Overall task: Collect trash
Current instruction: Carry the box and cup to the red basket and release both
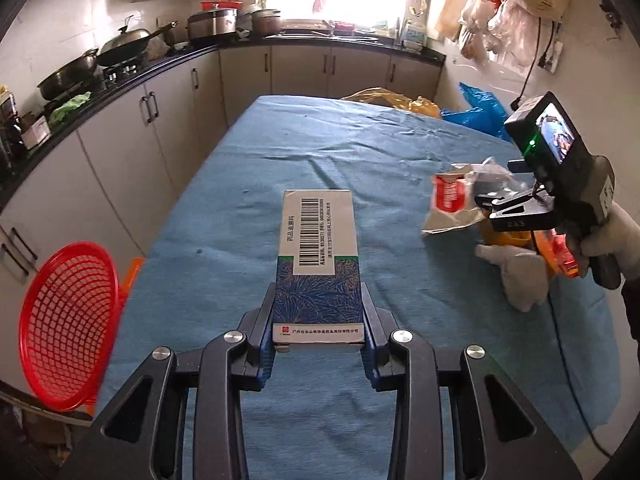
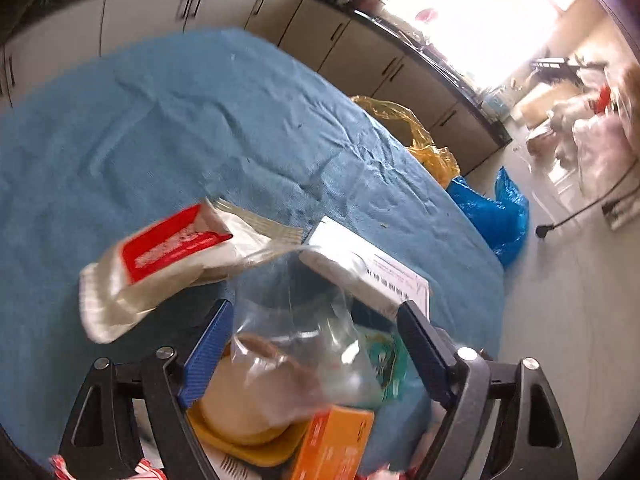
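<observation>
- Kitchen cabinets [image 1: 168,116] with pale doors are wrapping around a table under a wrinkled blue cloth [image 1: 320,152]; bright window light is washing out the twelve o'clock edge.
- Left gripper [image 1: 319,316] is clamping a long rectangular cardboard box [image 1: 318,256], its two blue-padded jaws pressing the box's sides; the box is sticking out toward twelve o'clock above the cloth, showing a white barcode label and a dark blue leafy print.
- Red plastic mesh basket [image 1: 68,328], round and tilted, is sitting at eight o'clock, off the table's edge.
- Right gripper [image 2: 316,320], held by a white-gloved hand [image 1: 608,236], is standing with its jaws apart; a crinkled clear plastic bag [image 2: 296,328] is lying loosely between them, no pad pressing it.
- Crumpled white wrapper [image 2: 160,268] with a red label is hovering blurred at ten o'clock of that gripper.
- Below it, more trash is piling up: an orange box [image 2: 336,440] and a yellow lid [image 2: 240,440].
</observation>
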